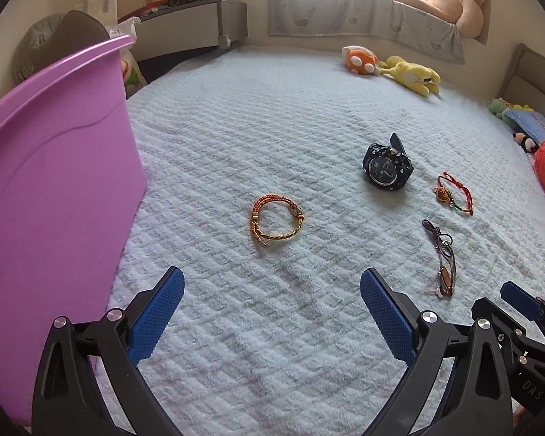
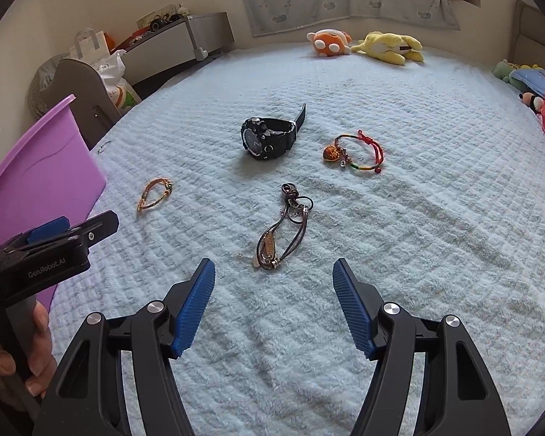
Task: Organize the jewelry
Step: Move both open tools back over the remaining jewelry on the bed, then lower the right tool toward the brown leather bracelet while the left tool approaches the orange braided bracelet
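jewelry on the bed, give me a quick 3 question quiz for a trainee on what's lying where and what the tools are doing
1. True or false: the black watch is already inside the purple bin.
2. Multiple choice: which piece lies nearest ahead of the right tool? A) orange braided bracelet B) brown cord bracelet C) red string bracelet
3. Fill in: both the left tool and the right tool have their jaws ____ and hold nothing.

Key
1. False: the watch lies on the pale blue blanket, apart from the bin.
2. B
3. open
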Demonstrator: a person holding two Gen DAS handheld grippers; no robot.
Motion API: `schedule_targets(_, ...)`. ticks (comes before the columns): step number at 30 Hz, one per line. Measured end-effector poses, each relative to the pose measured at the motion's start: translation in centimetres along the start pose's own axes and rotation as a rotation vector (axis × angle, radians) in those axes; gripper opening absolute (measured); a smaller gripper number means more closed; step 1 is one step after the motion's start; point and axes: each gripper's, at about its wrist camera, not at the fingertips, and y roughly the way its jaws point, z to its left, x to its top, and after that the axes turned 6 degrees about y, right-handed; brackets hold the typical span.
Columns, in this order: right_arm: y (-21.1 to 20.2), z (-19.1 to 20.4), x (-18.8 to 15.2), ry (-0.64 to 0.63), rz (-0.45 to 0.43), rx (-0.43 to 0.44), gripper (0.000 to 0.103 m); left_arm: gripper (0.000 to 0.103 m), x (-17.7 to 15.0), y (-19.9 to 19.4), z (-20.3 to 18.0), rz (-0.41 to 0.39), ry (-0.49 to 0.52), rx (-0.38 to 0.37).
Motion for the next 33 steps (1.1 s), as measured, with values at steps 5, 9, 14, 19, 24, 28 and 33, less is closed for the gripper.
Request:
schedule_targets(5,2.2,0.0,0.4,0.012,0.000,-0.047,0.065,0.096,0.6,2.9,0.1,0.012,0.004,0.004)
schedule_targets(9,3.6,0.0,0.6,0.008,-0.006,-0.088,0.065,0.096,0.9,4.5,0.5,0.021,-0.013,0.002)
schedule_targets(14,4.8,-0.1,0.8,0.006,0.000,-0.102,0.065,0.096,0.9,6.0,0.8,0.027,-0.019,0.006)
schedule_targets(19,5.5,0.2,0.7,-0.002,-0.003,-0.116,0.065,0.096,1.1,7.4,1.1,0.042,-0.022,0.003)
schedule_targets(24,5.9,0.3,0.5,-0.007,-0.008,-0.126,0.064,0.096,1.9,8.5,1.3,0.038,-0.033,0.012)
schedule_targets(28,6.2,0.3,0.5,-0.011,-0.004,-0.129,0.064,0.096,2.3,9.7,1.7,0.057,-0.052,0.013)
schedule_targets(33,6.6,0.5,0.5,-0.018,0.003,-0.137,0.064,0.096,2.5,10.6,1.5,0.085,-0.038,0.023)
